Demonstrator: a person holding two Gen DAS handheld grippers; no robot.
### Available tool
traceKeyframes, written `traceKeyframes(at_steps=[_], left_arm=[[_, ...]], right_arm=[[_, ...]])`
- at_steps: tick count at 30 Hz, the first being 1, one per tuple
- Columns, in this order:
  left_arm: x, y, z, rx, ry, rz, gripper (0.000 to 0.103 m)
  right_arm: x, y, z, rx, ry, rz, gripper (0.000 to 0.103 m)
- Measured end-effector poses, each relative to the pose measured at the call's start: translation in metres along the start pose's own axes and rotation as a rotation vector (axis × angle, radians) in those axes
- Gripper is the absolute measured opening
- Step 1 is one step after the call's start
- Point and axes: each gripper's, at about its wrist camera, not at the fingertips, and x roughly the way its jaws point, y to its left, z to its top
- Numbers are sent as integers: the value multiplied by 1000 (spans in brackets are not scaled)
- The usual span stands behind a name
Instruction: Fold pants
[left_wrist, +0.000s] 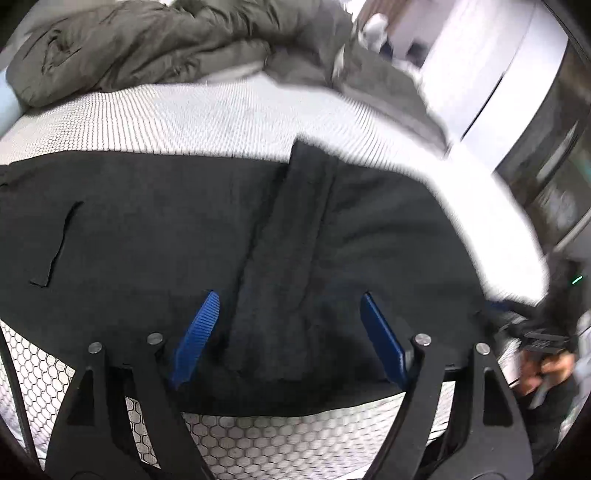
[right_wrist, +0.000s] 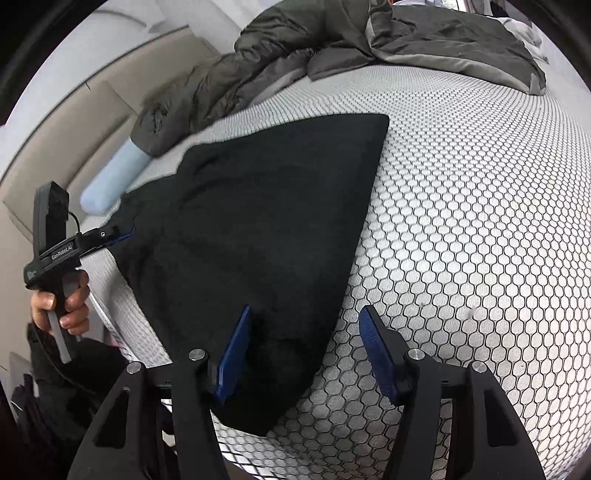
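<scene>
Black pants (left_wrist: 184, 229) lie flat on a white honeycomb-patterned mattress (left_wrist: 207, 110), with a folded strip of fabric (left_wrist: 291, 229) running up the middle. My left gripper (left_wrist: 290, 306) is open just above the pants' near edge, blue fingers (left_wrist: 197, 332) on either side of the strip. In the right wrist view the pants (right_wrist: 251, 221) form a dark folded slab. My right gripper (right_wrist: 304, 317) is open over their near right edge, one blue finger (right_wrist: 234, 354) over the cloth, the other above the mattress (right_wrist: 461, 221). The left gripper (right_wrist: 122, 234) shows at the pants' far left end.
A crumpled grey-green duvet (left_wrist: 147, 48) lies across the far part of the bed and also shows in the right wrist view (right_wrist: 369, 40). A pale blue roll (right_wrist: 114, 177) lies by the beige headboard (right_wrist: 74, 140). The person's right hand and gripper (left_wrist: 546, 343) are beside the bed.
</scene>
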Motion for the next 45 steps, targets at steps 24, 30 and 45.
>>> traceKeyframes(at_steps=[24, 30, 45], left_arm=[[49, -117, -37, 461, -26, -92, 70], [45, -78, -27, 334, -18, -48, 63], [71, -114, 17, 477, 7, -77, 41]], right_arm=[[35, 84, 6, -300, -95, -179, 41], [13, 46, -3, -252, -72, -285, 44], [68, 79, 32, -351, -48, -286, 48]])
